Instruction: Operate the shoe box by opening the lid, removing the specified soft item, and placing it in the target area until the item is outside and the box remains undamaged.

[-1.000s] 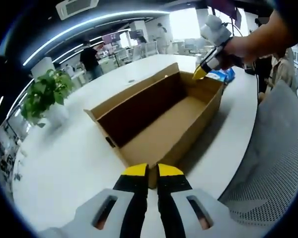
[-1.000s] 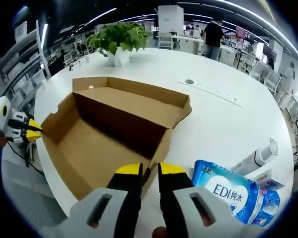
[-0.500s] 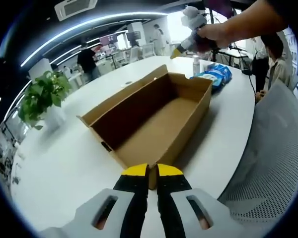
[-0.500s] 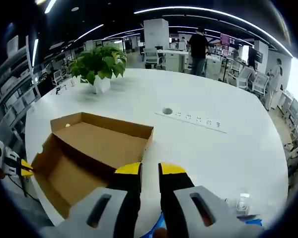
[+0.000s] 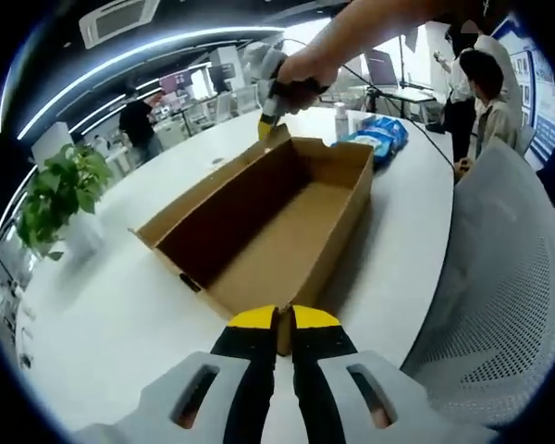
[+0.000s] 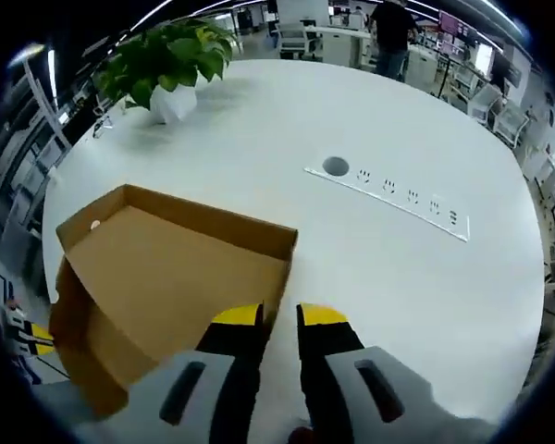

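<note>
An open, empty cardboard shoe box (image 5: 287, 231) lies on the white table (image 5: 102, 305). My left gripper (image 5: 284, 326) is shut on the box's near end wall. A hand holds my right gripper (image 5: 265, 129) at the far corner of the raised lid (image 5: 217, 199). In the right gripper view the lid (image 6: 176, 277) spreads below, and its right edge runs down between the jaws of the right gripper (image 6: 279, 319), which stand slightly apart. The left gripper (image 6: 35, 338) peeks in at the box's far end. A blue soft tissue pack (image 5: 375, 141) lies on the table beyond the box.
A potted plant (image 5: 55, 199) (image 6: 171, 60) stands on the table's far side. A socket strip (image 6: 388, 190) is set in the tabletop. A small bottle (image 5: 340, 116) stands by the pack. A grey mesh chair (image 5: 499, 305) borders the table edge. People stand in the background.
The right gripper has swung from the box's far right corner, up over the table, and down onto the lid's far corner. The left gripper has kept its hold on the box wall.
</note>
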Demonstrator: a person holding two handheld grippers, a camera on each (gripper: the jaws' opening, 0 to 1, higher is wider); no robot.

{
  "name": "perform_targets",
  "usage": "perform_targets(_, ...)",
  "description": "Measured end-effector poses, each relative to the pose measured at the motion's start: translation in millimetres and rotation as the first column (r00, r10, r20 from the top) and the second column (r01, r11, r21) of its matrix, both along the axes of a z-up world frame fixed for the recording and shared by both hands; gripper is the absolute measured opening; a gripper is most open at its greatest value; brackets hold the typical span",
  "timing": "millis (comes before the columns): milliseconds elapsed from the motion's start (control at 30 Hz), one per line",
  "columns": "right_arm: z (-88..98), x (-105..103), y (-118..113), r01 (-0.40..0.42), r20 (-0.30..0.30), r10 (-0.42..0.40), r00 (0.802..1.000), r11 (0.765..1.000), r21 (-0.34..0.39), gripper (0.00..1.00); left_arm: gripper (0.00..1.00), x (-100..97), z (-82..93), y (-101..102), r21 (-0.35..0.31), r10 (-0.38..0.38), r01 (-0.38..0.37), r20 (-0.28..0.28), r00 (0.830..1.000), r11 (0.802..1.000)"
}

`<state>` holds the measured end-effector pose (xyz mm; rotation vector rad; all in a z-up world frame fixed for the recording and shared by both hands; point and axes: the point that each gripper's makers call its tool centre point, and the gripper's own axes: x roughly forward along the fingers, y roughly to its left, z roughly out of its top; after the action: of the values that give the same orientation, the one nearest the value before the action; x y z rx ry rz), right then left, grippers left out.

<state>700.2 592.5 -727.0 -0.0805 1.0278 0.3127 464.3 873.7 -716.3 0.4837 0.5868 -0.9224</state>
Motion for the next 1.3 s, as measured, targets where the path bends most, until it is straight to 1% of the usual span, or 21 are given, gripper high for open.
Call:
perform_targets(33, -2.9, 1.5, 2.4, -0.003, -0.007, 0.003, 1.0, 1.0, 0.004, 0.13, 0.01, -0.6, -0.2, -0.7, 0.001, -0.006, 0.006, -0.001, 1.0, 1.0)
perform_targets(100, -12.6, 1.0, 3.3, -0.021, -0.053, 0.021, 0.998, 1.0, 0.0, 0.1, 0.01, 0.4, -0.2, -1.0, 0.002, -0.003, 0.003, -0.003, 1.0, 1.0)
perform_targets(133, -13.9, 3.2, 2.4, -0.019, -0.049, 0.018, 0.999, 1.0, -0.007, 0.09, 0.01, 0.8, -0.3, -1.0, 0.0, -0.001, 0.001, -0.005, 1.0, 1.0)
perform_targets(233, -14.6, 7.9, 4.7, -0.017, -0.054, 0.017, 0.998, 1.0, 0.006, 0.06, 0.01, 0.9, 0.1, -1.1, -0.008, 0.001, -0.002, -0.011, 1.0, 1.0)
perform_targets(267, -14.4, 1.6, 8.1, -0.024, -0.067, 0.024, 0.997, 1.0, 0.004, 0.03, 0.01, 0.9, 0.0, -1.2, -0.007, 0.001, -0.001, -0.01, 1.0, 1.0)
perform_targets(367, -13.0, -5.9, 8.6, -0.027, -0.082, 0.026, 0.996, 1.0, -0.01, 0.01, 0.01, 2.0, -0.1, -2.3, -0.01, 0.01, -0.01, -0.017, 1.0, 1.0)
perform_targets(400, -8.4, -8.3, 10.0, -0.013, -0.073, 0.013, 0.997, 1.0, 0.005, 0.01, 0.01, 2.3, -0.2, -2.5, -0.01, 0.013, -0.013, -0.02, 1.0, 1.0)
perform_targets(533, 8.5, -12.8, 12.3, -0.022, -0.02, 0.022, 1.0, 1.0, 0.007, 0.0, 0.01, 2.2, 0.0, -3.2, -0.015, 0.027, -0.028, -0.032, 0.999, 1.0)
perform_targets(633, 18.5, -14.3, 12.5, -0.013, 0.012, 0.013, 1.0, 1.0, 0.02, 0.0, 0.01, 2.1, -0.3, -3.2, -0.013, 0.031, -0.032, -0.035, 0.999, 0.999)
perform_targets(733, 28.5, -15.8, 13.2, -0.015, 0.044, 0.013, 0.999, 0.999, 0.04, 0.0, 0.01, 1.4, -0.5, -3.3, -0.018, 0.047, -0.048, -0.044, 0.998, 0.999)
perform_targets(800, 39.0, -16.7, 12.8, -0.016, 0.079, 0.012, 0.997, 0.998, 0.054, 0.0, 0.01, 1.1, -0.5, -3.4, -0.017, 0.05, -0.051, -0.044, 0.998, 0.999)
perform_targets(867, 45.3, -18.6, 12.0, -0.009, 0.096, 0.003, 0.995, 0.998, 0.064, 0.0, 0.01, 1.2, -0.4, -3.2, -0.02, 0.061, -0.062, -0.051, 0.997, 0.998)
perform_targets(1000, 58.4, -22.4, 11.0, -0.024, 0.157, 0.012, 0.987, 0.997, 0.072, 0.0, 0.02, 1.7, -0.8, -2.9, -0.019, 0.073, -0.074, -0.06, 0.996, 0.997)
perform_targets(1167, 70.0, -31.1, 8.0, -0.031, 0.204, 0.015, 0.979, 0.997, 0.075, 0.0, 0.02, 2.4, -1.0, -1.8, -0.017, 0.09, -0.091, -0.071, 0.993, 0.996)
perform_targets(1300, 80.3, -36.6, 8.1, -0.042, 0.25, 0.019, 0.968, 0.995, 0.085, 0.0, 0.02, 2.5, -1.0, -1.3, -0.017, 0.1, -0.101, -0.072, 0.992, 0.995)
